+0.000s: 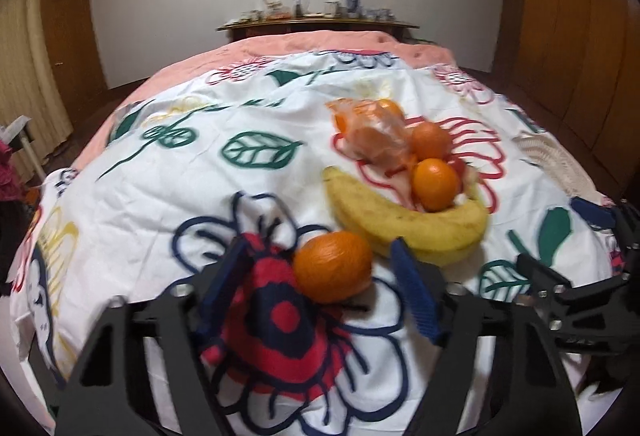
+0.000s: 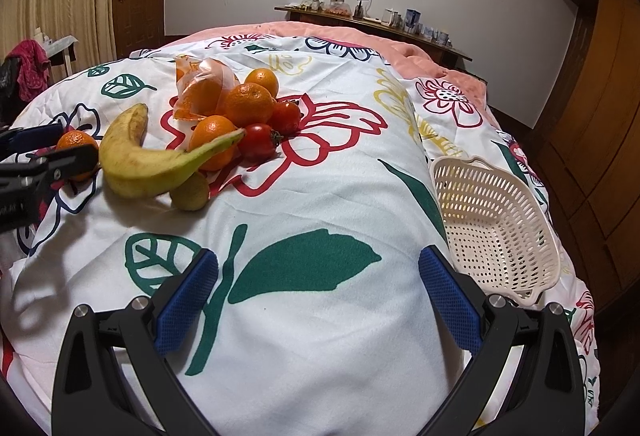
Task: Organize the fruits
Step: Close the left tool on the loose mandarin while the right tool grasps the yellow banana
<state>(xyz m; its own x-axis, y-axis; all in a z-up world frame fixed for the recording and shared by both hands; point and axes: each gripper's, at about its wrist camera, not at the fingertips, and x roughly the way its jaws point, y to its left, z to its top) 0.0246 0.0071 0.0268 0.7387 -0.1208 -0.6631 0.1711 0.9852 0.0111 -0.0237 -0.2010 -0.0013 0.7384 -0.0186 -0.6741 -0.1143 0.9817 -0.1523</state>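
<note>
Floral quilt (image 2: 320,175) on bed; left tongs (image 1: 320,272) around orange (image 1: 332,266), contact unclear; right tongs (image 2: 318,296) released.

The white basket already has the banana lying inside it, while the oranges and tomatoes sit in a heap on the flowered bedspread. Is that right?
Not quite. The white basket holds nothing; the right wrist view shows it bare inside. The banana lies on the flowered bedspread beside the heap of oranges and tomatoes. The rest is right.
</note>
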